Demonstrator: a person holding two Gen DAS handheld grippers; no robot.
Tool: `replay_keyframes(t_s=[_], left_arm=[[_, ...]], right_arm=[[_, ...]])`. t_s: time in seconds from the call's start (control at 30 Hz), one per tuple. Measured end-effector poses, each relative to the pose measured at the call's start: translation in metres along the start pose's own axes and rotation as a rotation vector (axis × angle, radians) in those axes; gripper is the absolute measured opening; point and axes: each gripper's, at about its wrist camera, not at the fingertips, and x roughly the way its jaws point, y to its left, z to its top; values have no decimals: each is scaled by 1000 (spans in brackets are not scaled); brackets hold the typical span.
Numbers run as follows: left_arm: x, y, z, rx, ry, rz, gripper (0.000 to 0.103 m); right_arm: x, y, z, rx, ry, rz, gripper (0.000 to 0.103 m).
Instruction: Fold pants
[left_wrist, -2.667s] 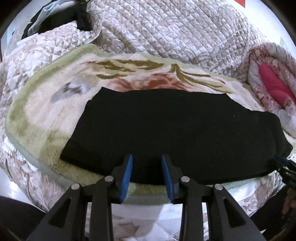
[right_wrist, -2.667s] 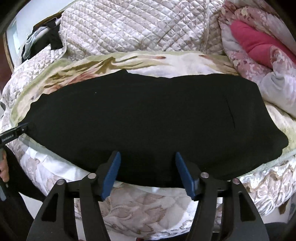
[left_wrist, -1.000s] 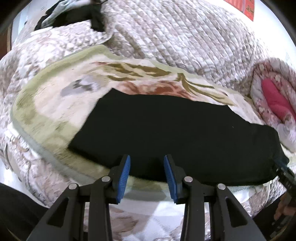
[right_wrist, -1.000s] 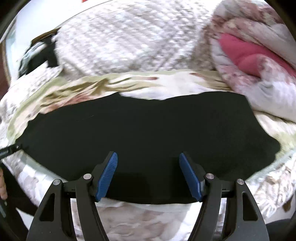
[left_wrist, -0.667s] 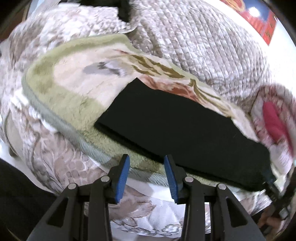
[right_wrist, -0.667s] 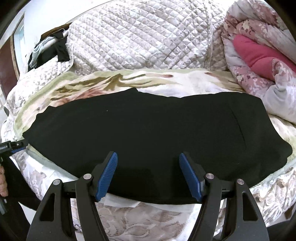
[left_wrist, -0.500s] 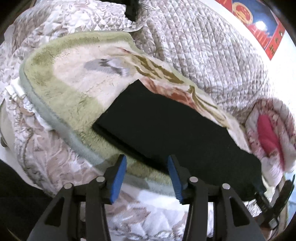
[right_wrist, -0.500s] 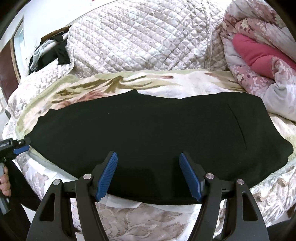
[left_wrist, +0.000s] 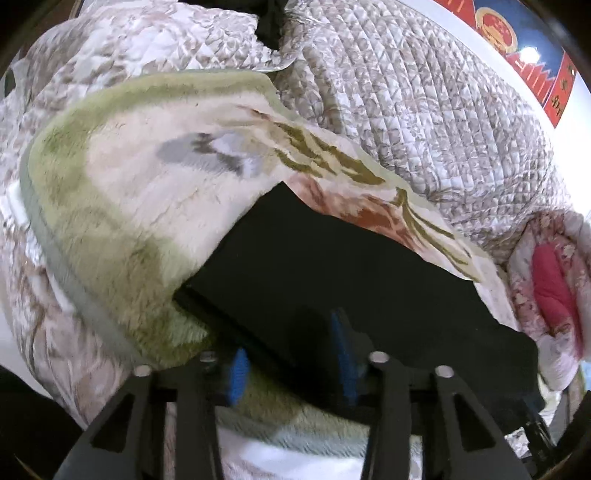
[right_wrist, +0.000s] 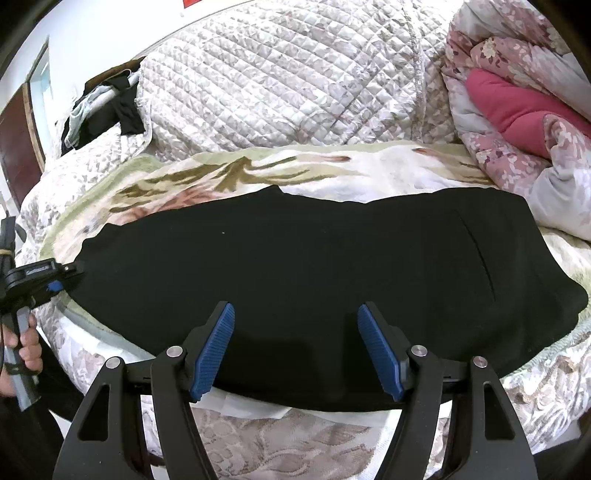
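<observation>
Black pants (right_wrist: 295, 273) lie flat, folded lengthwise, across a plush floral blanket (right_wrist: 369, 170) on the bed. The pants also show in the left wrist view (left_wrist: 351, 273). My left gripper (left_wrist: 291, 350) is open at the left end of the pants, its jaws straddling the near edge of the leg end. The left gripper also shows at the far left of the right wrist view (right_wrist: 55, 280), touching the pants' end. My right gripper (right_wrist: 295, 347) is open wide and empty, just above the near edge of the pants' middle.
A quilted bedspread (right_wrist: 288, 85) is heaped behind the blanket. A pink floral duvet (right_wrist: 517, 110) lies at the right. Dark clothes (right_wrist: 107, 107) hang at the back left. The blanket's green edge (left_wrist: 92, 258) drops off the bed front.
My left gripper has swung left and forward to the leg end of the pants, closing onto its near edge. My right gripper has stayed almost still over the pants' near edge.
</observation>
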Motion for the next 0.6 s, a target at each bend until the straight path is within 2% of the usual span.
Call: replay_keyframes(t_s=[0.03,0.07,0.1,0.17,0.33,0.47,0.6], left_arm=[[1,1,2,1,3,11,23],[3,2,5,-7,12,11,13],[3,3,9,-17,23,2,11],[0,0,13,-9,25,-11,9],[-18,-43,30,116,-13,-80,8],[-27,-104,42,278,-28,-161,8],[-26,-167,32,433,1,-253,8]], right_arm=[[0,-1,0,2,0,1,70],[0,-2,0,7,0,3,70],[0,-2,0,9,-1,3,70],[-1,-4,1,22,-7,4,70],[-5,-11,3,62,-27,8,70],[-9,-20,4,112,-44,12,70],[-18,-32,6,166,-78,-6,70]])
